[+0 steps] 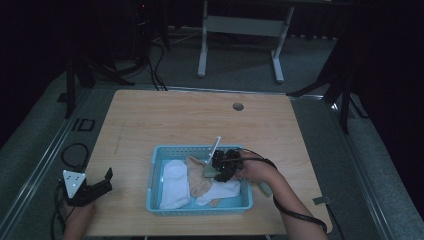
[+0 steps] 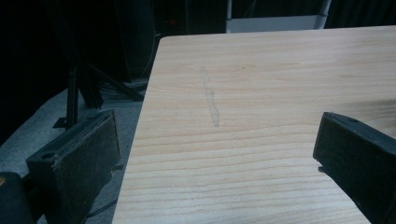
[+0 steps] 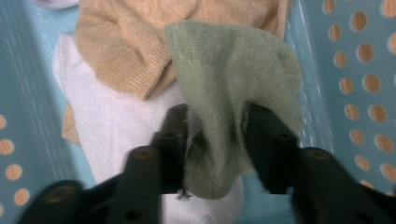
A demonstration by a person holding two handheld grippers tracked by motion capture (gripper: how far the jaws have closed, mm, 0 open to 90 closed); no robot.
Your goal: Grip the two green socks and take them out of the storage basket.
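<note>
Holding the green sock (image 3: 233,84) between its fingers, your right gripper (image 1: 220,167) sits inside the blue basket (image 1: 200,209) near the worktop's front edge; lift straight up so the tan sock (image 3: 126,46) stays. Left gripper (image 2: 215,154) waits, fingers wide.
</note>
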